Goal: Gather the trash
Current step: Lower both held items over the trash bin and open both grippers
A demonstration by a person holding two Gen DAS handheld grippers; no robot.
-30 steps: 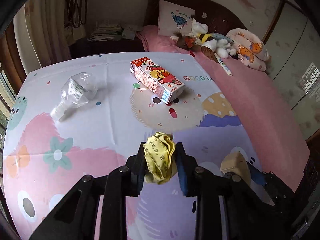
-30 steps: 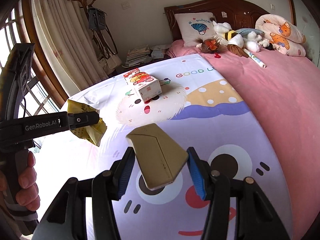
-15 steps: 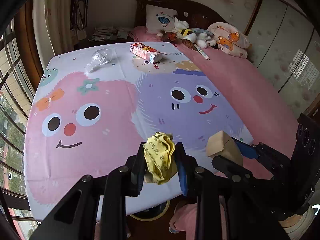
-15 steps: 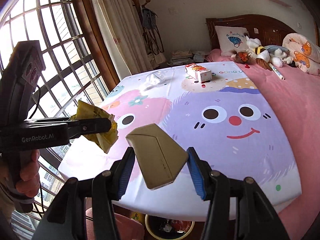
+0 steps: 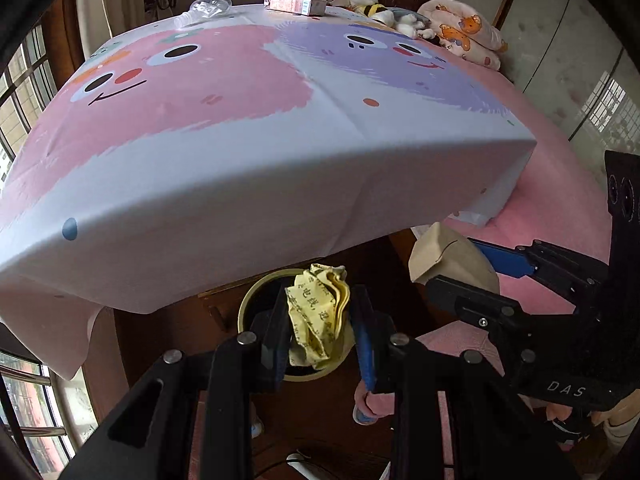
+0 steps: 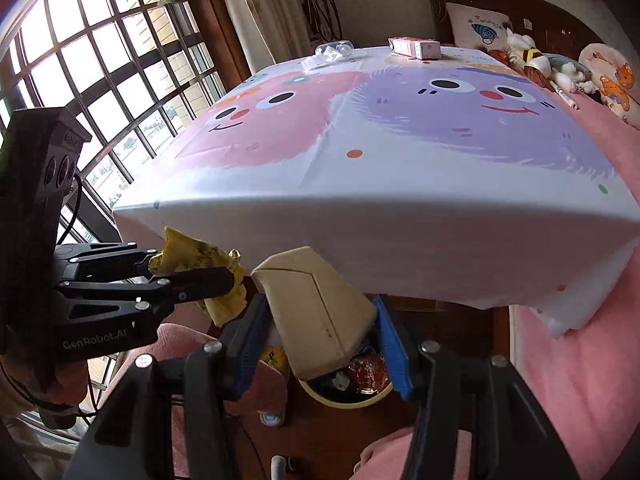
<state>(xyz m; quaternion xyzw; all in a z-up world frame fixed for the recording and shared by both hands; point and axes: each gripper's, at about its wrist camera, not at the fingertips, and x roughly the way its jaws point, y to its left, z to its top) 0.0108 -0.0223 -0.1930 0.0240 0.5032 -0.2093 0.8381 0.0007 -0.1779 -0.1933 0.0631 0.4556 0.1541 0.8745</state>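
You have the bed (image 5: 224,152) stretching away ahead of both sets of fingers, and two pieces of trash are left on its far end: a pink drink carton (image 6: 416,47) and, just beside it, a crushed clear plastic bottle (image 6: 330,51), both well beyond your reach from here. Below your fingers, on the floor at the foot of the bed, stands the round trash bin (image 5: 250,300), already holding some wrappers. Your right gripper (image 6: 320,332) is clamped on a tan folded paper carton (image 6: 316,316), poised over the bin. Your left gripper (image 5: 320,320) pinches a crumpled yellow printed wrapper (image 5: 318,312), also above the bin's mouth. Judging by this, you're about halfway: drop these two, then fetch the far pair.
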